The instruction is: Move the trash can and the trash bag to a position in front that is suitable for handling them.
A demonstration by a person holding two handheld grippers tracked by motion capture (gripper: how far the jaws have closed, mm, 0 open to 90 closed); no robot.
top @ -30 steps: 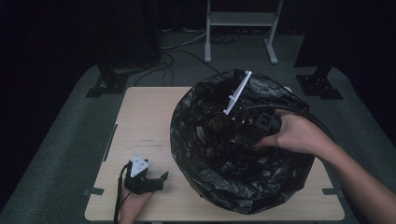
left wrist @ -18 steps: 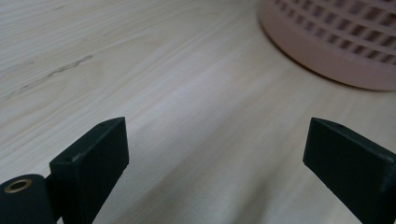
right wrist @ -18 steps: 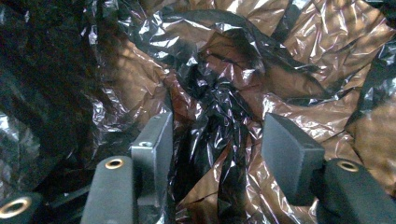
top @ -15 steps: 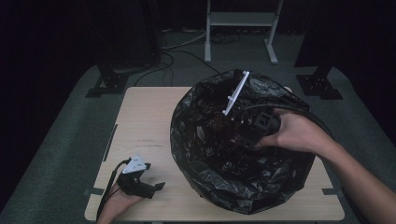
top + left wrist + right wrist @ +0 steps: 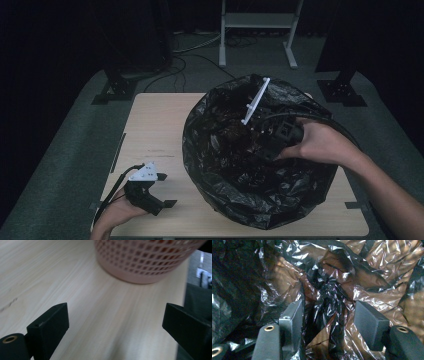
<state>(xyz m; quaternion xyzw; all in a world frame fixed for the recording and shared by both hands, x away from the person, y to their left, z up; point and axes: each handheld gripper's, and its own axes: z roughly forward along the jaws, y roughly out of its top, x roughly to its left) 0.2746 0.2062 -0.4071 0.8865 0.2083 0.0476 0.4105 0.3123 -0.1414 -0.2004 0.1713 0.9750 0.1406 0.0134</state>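
1. High view: black bin bag [image 5: 260,170] lines a basket on the right half of the table [image 5: 155,125], mouth spread wide, plastic crumpled and glossy. Right gripper [image 5: 272,142] is down inside the bag, hand on it at the right rim. White strip [image 5: 256,100] sticks up at the bag's far edge.
2. High view, versus a second ago: left gripper [image 5: 162,192] at the table's near-left corner sits lower in the frame, grey plate tilted differently. Bag and right hand unchanged.
3. Left gripper view: jaws wide apart, nothing between them, bare wood below. Pink mesh basket [image 5: 147,262] stands ahead on the table, well clear of the jaws.
4. Right gripper view: jaws have just been opening, now well apart; a bunched fold of bag [image 5: 329,302] sits between them, pads not pressing it. Brown basket colour shows through the thin plastic.
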